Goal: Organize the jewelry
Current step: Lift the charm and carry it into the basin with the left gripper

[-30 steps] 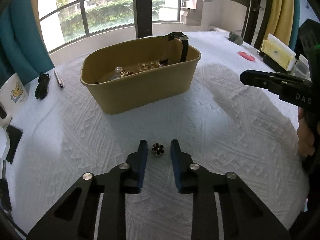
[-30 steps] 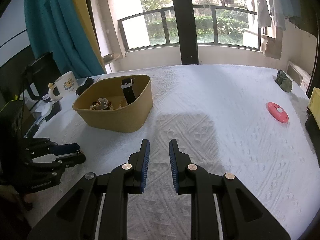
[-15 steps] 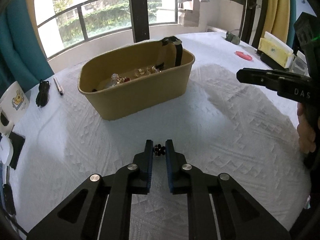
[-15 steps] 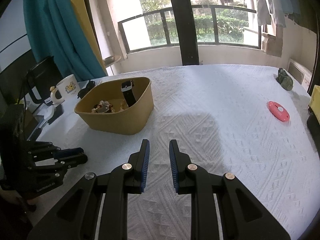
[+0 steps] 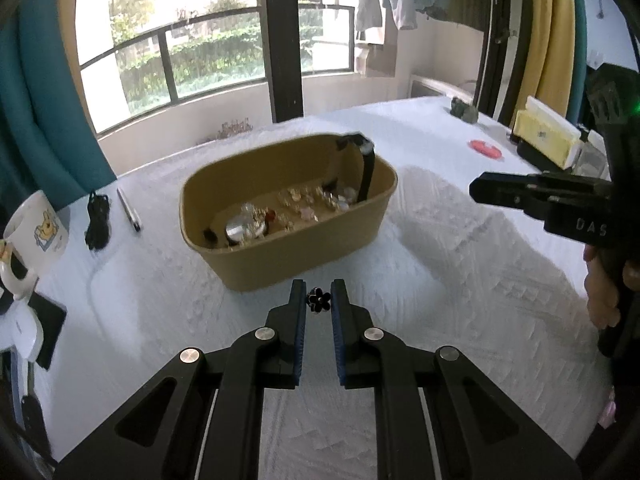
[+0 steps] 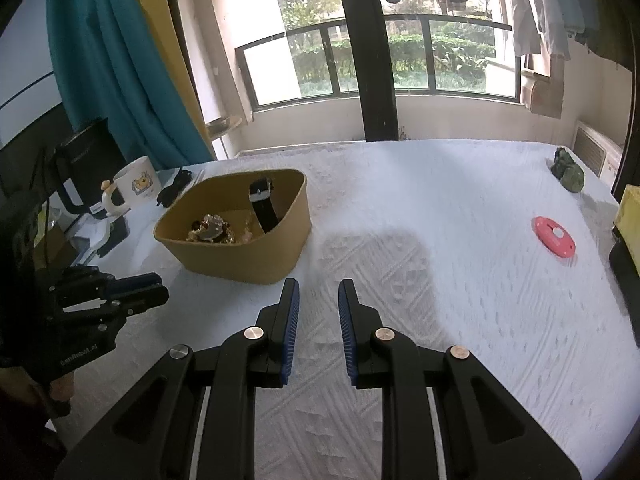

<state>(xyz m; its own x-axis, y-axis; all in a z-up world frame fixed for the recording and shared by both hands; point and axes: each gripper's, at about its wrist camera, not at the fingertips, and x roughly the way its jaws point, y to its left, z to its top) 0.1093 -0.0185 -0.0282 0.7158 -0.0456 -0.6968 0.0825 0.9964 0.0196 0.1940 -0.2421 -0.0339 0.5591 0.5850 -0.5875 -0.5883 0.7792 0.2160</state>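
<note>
My left gripper (image 5: 319, 300) is shut on a small black flower-shaped jewel (image 5: 319, 300) and holds it above the white cloth, just in front of the tan box (image 5: 280, 256). The box holds several jewelry pieces (image 5: 304, 204) and a black watch (image 5: 366, 168) leaning on its right wall. In the right wrist view the box (image 6: 240, 252) lies ahead to the left, with the watch (image 6: 264, 204) inside. My right gripper (image 6: 319, 304) is open and empty over the cloth. The left gripper (image 6: 132, 292) shows at the left there; the right gripper (image 5: 496, 192) shows at the right of the left view.
A mug (image 5: 36, 232), a black cord (image 5: 97, 220) and a pen (image 5: 129, 210) lie left of the box. A pink disc (image 6: 554, 237), a green figure (image 6: 568, 170) and a yellow box (image 5: 544, 140) sit at the right.
My left gripper closed on the black flower jewel, lifted it off the cloth and moved toward the box. The right gripper stayed open and barely moved.
</note>
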